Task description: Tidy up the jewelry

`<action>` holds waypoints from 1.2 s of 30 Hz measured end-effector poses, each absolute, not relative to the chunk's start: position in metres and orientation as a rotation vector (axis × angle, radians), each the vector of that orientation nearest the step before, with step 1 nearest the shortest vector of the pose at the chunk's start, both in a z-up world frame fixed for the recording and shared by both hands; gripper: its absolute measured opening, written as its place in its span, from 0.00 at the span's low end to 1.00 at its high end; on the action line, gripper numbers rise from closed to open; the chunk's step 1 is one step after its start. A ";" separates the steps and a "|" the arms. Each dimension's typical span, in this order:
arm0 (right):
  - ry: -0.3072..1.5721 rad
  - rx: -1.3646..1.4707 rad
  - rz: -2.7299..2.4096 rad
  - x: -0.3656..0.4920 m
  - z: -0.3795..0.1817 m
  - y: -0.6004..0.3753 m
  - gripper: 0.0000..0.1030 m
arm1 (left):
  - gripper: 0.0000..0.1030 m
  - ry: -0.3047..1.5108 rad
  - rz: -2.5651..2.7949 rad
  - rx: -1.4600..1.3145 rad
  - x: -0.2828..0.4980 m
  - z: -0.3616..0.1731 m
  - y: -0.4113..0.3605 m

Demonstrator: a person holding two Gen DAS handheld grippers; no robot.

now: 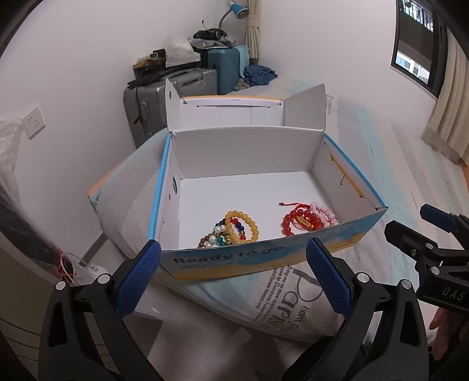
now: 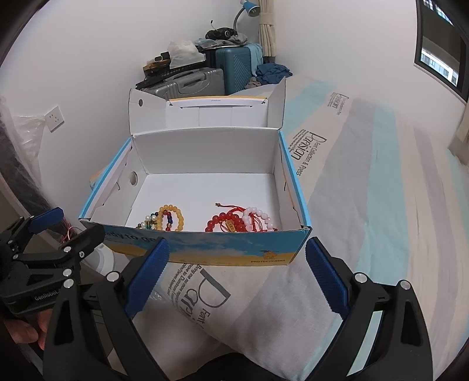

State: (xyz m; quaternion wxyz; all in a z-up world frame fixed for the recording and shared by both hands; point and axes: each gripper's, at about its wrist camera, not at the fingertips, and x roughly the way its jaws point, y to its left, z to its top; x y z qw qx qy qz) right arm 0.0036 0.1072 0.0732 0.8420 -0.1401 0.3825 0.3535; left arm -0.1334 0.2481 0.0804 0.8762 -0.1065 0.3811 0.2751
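Cardboard, white inside and printed blue and yellow outside, makes up the open box (image 1: 249, 187) sitting on the bed (image 2: 366, 205), its lid flap standing up at the far side. All the jewelry lies on the box floor close to the near wall, in 2 clusters. Toward 7 o'clock of the floor, a yellow bead bracelet (image 1: 243, 225) rests against a multicoloured bead strand (image 1: 218, 236) with pearl-like, green and blue beads (the 2 overlap, and I cannot tell how many strands are tangled there). Toward 5 o'clock, well apart from that pile, a red bead bracelet (image 1: 296, 224) with a small gold charm lies touching a pale pink bead bracelet (image 1: 324, 212) and a red woven cord (image 1: 293, 206). The left gripper (image 1: 234, 272) hangs just in front of the box's near wall, its 2 blue-padded fingers (image 1: 137, 281) spread wide with nothing between them. The right gripper (image 2: 237, 272) hangs likewise before the near wall, fingers (image 2: 326, 281) equally wide apart and empty; from each camera the other tool shows at the frame edge, at 3 o'clock and at 9 o'clock. Beyond the box, at 12 o'clock against the white wall, stand a grey suitcase (image 2: 190, 80) and a teal suitcase (image 2: 234, 69) heaped with clutter, with a blue desk lamp (image 2: 249, 10) above them. A wall socket (image 2: 54, 118) sits at 10 o'clock.
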 end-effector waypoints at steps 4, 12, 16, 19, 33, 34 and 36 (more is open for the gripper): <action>0.812 -0.302 0.747 0.004 0.070 0.108 0.88 | 0.94 0.789 0.573 -0.253 -0.136 0.079 0.251; 0.818 -0.304 0.744 0.003 0.068 0.107 0.88 | 0.94 0.797 0.578 -0.256 -0.135 0.077 0.254; 0.822 -0.306 0.745 0.004 0.067 0.107 0.88 | 0.94 0.809 0.576 -0.266 -0.133 0.077 0.255; 0.820 -0.307 0.745 0.004 0.067 0.107 0.88 | 0.94 0.808 0.588 -0.266 -0.132 0.077 0.255; 0.823 -0.311 0.740 0.004 0.065 0.106 0.88 | 0.94 0.824 0.573 -0.267 -0.130 0.073 0.255; 0.823 -0.311 0.740 0.004 0.065 0.107 0.88 | 0.94 0.826 0.575 -0.263 -0.130 0.072 0.254; 0.825 -0.313 0.740 0.004 0.064 0.107 0.88 | 0.94 0.825 0.577 -0.262 -0.130 0.071 0.253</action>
